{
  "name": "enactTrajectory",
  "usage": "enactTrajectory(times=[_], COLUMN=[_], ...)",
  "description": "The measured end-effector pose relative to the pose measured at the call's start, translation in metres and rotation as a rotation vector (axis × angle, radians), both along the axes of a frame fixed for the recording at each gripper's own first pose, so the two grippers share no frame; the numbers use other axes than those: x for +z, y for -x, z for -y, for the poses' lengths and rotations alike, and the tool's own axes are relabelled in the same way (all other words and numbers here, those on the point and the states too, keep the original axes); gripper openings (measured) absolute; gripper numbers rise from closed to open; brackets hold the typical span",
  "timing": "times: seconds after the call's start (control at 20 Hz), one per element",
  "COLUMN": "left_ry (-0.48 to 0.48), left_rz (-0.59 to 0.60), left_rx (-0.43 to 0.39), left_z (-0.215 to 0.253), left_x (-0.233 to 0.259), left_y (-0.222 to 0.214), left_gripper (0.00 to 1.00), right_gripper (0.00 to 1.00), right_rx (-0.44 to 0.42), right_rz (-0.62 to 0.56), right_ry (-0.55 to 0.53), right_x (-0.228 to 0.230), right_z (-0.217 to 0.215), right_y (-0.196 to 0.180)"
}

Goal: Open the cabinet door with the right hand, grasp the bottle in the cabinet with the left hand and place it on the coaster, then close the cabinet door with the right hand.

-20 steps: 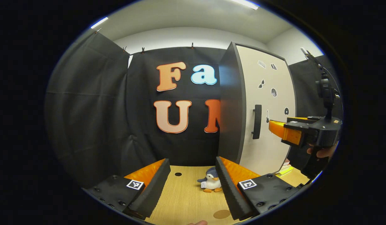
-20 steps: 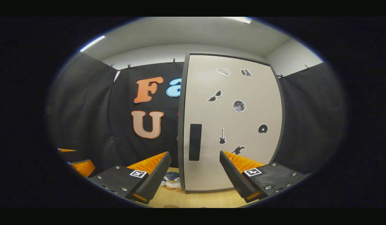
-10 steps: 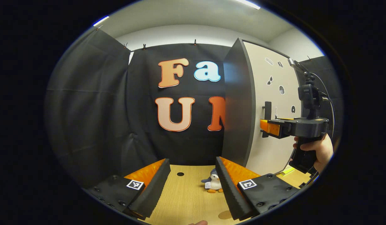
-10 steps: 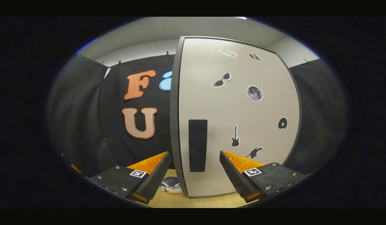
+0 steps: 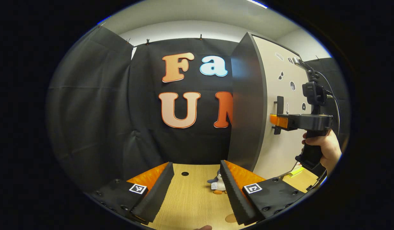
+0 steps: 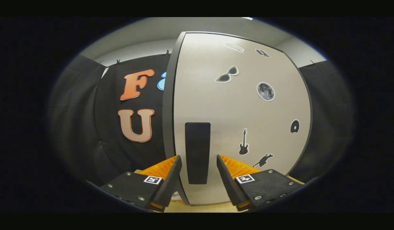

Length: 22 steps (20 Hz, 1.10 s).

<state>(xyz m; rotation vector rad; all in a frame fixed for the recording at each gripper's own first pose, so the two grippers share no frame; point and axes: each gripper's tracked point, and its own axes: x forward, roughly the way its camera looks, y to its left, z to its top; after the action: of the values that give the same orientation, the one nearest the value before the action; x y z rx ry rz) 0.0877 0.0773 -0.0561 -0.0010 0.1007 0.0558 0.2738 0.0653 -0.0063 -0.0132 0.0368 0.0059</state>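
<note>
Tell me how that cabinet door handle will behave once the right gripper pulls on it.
The handle looks like a stiff upright bar, so it probably won't flex. It stands off the door, seen side-on in the left gripper view, so fingers should fit around it. Its smooth face might slip; the right gripper straddles it, open.

Right gripper (image 5: 275,120): black pistol-grip body, top-mounted camera, thin cable; maybe square marker tags.
</note>
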Motion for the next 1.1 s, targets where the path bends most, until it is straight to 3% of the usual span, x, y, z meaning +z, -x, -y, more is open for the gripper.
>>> enactTrajectory(times=[0.05, 0.1, 0.15, 0.65, 0.75, 0.8, 0.9, 0.95, 1.1], left_ry=[0.002, 0.003, 0.003, 0.001, 0.001, 0.000, -0.005, -0.005, 0.000], left_rz=[-0.004, -0.005, -0.008, 0.002, 0.003, 0.005, 0.012, 0.014, 0.017], left_rx=[-0.003, -0.007, -0.009, -0.046, -0.064, -0.072, -0.088, -0.096, -0.118], left_z=[0.000, 0.001, 0.001, 0.013, 0.018, 0.021, 0.040, 0.046, 0.062], left_x=[-0.001, -0.002, -0.003, 0.003, 0.007, 0.009, 0.007, 0.007, 0.009], left_y=[0.001, 0.001, 0.002, 0.000, 0.004, 0.006, 0.016, 0.023, 0.031], left_gripper=[0.94, 0.95, 0.95, 0.94, 0.94, 0.95, 0.99, 0.94, 0.95], right_gripper=[0.51, 0.47, 0.37, 0.28, 0.21, 0.26, 0.22, 0.22, 0.20], right_rx=[0.008, 0.007, 0.007, 0.043, 0.048, 0.048, 0.039, 0.031, 0.010], right_rz=[-0.003, -0.005, -0.006, -0.024, -0.019, -0.017, -0.017, -0.017, -0.012], right_ry=[-0.010, -0.022, -0.030, -0.057, -0.071, -0.073, -0.075, -0.072, -0.084], right_x=[-0.001, -0.001, -0.001, 0.000, 0.001, -0.002, -0.004, -0.005, -0.005], right_z=[-0.002, -0.002, -0.002, -0.001, 0.005, 0.014, 0.027, 0.033, 0.060], right_y=[0.000, 0.002, 0.002, 0.026, 0.047, 0.066, 0.089, 0.100, 0.139])
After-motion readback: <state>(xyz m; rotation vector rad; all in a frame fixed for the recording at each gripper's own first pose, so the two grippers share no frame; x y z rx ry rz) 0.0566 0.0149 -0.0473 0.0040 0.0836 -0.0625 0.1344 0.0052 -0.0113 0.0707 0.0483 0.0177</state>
